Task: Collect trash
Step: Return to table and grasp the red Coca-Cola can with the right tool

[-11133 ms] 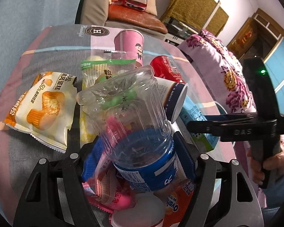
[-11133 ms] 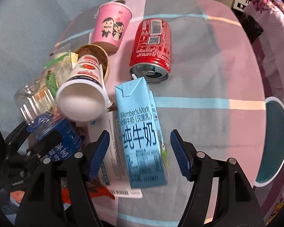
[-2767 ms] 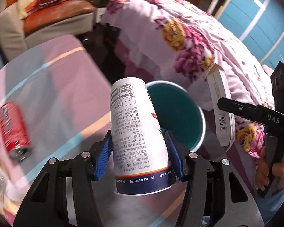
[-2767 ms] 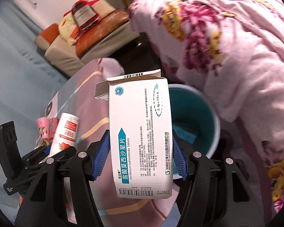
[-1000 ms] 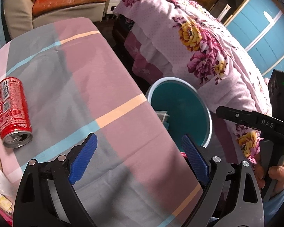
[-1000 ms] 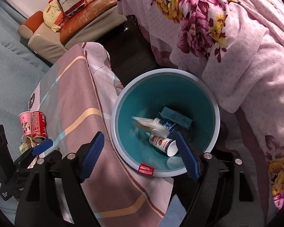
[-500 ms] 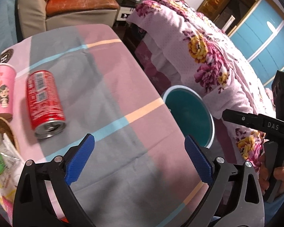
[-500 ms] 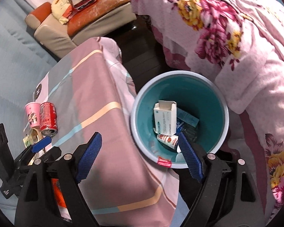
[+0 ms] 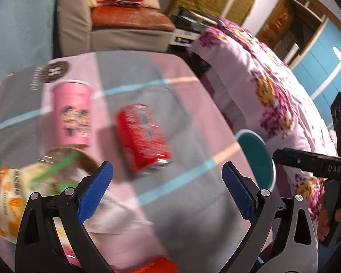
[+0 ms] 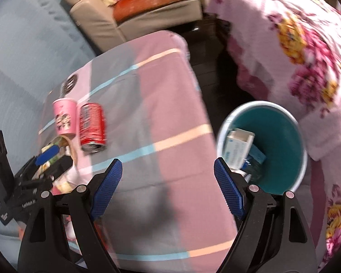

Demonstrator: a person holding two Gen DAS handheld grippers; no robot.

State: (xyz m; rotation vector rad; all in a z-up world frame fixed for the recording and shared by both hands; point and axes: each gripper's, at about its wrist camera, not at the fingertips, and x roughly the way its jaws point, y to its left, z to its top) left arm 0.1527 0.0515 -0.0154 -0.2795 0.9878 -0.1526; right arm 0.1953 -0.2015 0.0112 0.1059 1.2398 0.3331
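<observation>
From the left wrist view, the left gripper (image 9: 167, 176) has just been opening; its tongs now stand wide with nothing between them. Just past them a red can (image 9: 143, 140) lies on its side on the striped tablecloth (image 9: 193, 216). A pink cup (image 9: 72, 111) stands beside it. Snack bags (image 9: 16, 195) lie at the lower left (this view is blurry).

From the right wrist view, the right gripper (image 10: 168, 183) is wide and empty too. The teal bin (image 10: 282, 136) sits on the floor beside the table, with a white box (image 10: 237, 147) inside.

The can is probably light, stiff and a bit slippery. Pinching it across its round middle looks best.
</observation>
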